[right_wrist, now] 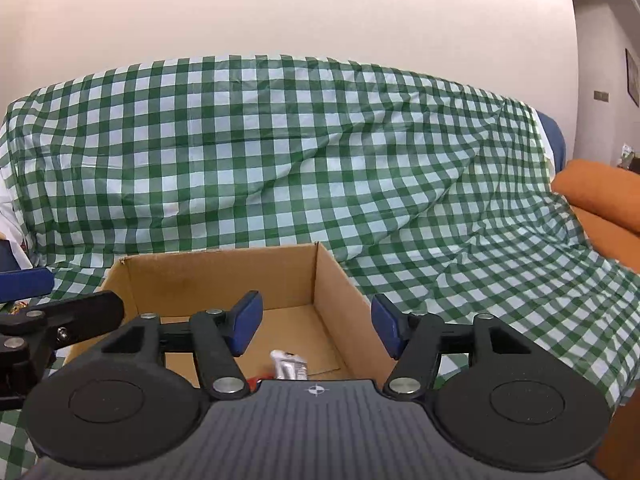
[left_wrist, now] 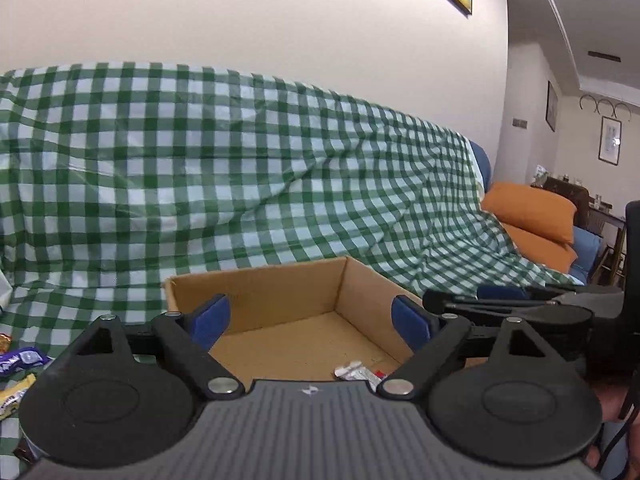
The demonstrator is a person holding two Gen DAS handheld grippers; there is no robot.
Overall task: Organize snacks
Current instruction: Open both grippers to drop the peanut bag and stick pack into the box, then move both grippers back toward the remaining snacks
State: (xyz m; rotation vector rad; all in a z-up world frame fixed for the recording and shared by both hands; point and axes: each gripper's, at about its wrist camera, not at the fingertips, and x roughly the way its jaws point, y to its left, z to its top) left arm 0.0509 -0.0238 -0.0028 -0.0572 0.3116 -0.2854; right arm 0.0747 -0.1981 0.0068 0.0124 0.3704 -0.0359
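Note:
An open cardboard box (left_wrist: 256, 292) stands on a sofa covered with a green checked cloth; it also shows in the right wrist view (right_wrist: 224, 276). A silver and red snack wrapper (left_wrist: 358, 372) lies on the box floor, seen too in the right wrist view (right_wrist: 289, 366). My left gripper (left_wrist: 310, 320) is open and empty over the box's near edge. My right gripper (right_wrist: 316, 326) is open and empty over the box's right wall. Loose snacks lie at the far left: a purple packet (left_wrist: 20, 360) and a yellow packet (left_wrist: 14, 396).
The checked cloth (right_wrist: 280, 152) drapes the sofa back and seat. Orange cushions (left_wrist: 536, 216) lie at the sofa's right end. The right gripper's body (left_wrist: 520, 308) shows beside the box in the left wrist view; the left gripper's finger (right_wrist: 60, 316) shows in the right wrist view.

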